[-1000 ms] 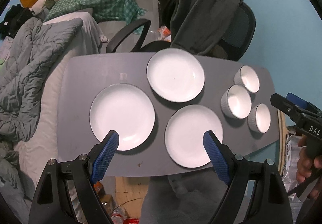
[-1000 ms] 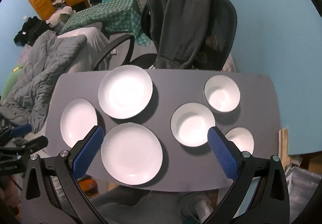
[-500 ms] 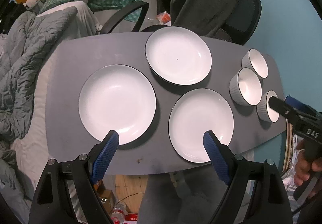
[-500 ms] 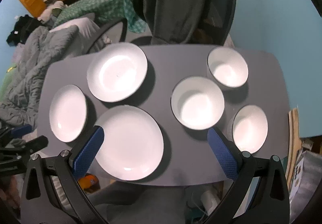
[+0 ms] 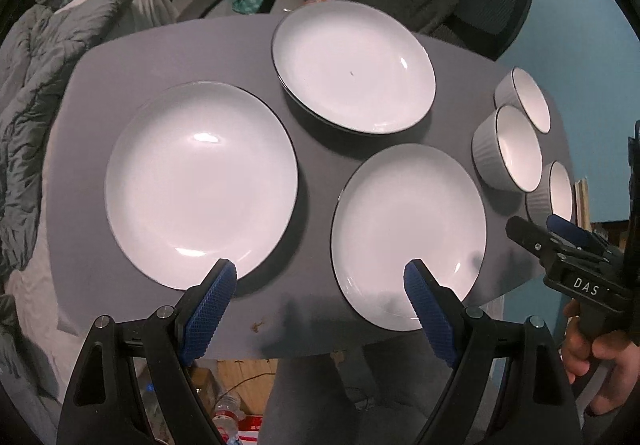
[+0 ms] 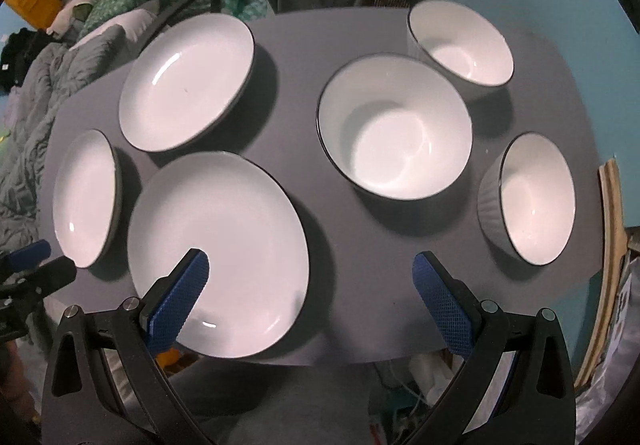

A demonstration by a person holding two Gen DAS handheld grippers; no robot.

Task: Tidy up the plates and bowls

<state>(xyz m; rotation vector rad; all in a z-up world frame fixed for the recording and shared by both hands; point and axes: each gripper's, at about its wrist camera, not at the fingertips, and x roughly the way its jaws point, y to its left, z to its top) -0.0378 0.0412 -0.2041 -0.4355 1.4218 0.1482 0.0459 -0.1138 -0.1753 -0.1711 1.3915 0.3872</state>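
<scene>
Plates and bowls all lie singly on the grey surface (image 5: pixel 100 85); none is stacked, so the organizing has not visibly begun.

Plates, three in number, occupy the left part of the surface. The left plate (image 5: pixel 200 181) sits at the left, the far plate (image 5: pixel 352 65) behind and between the other two, and the near plate (image 5: pixel 408 233) close to the near edge. None touches another, though the gaps are narrow.

Bowls, three in number, occupy the right part. The middle bowl (image 6: pixel 394 127) stands just right of the plates, the far bowl (image 6: pixel 464 45) behind it and the near bowl (image 6: pixel 532 197) at the right edge. All are upright and look empty. In the left wrist view the three appear nearly touching, but lens distortion at that margin makes contact uncertain.

The left claw (image 5: pixel 320 297) has its fingers wide apart and holds nothing; it hangs over the near edge between the left and near plates. The right claw (image 6: pixel 308 297) is likewise spread wide and empty, above the near edge between the near plate and the near bowl.

Outstanding, in my judgement: the whole job, namely gathering the plates into one stack and nesting the bowls.
</scene>
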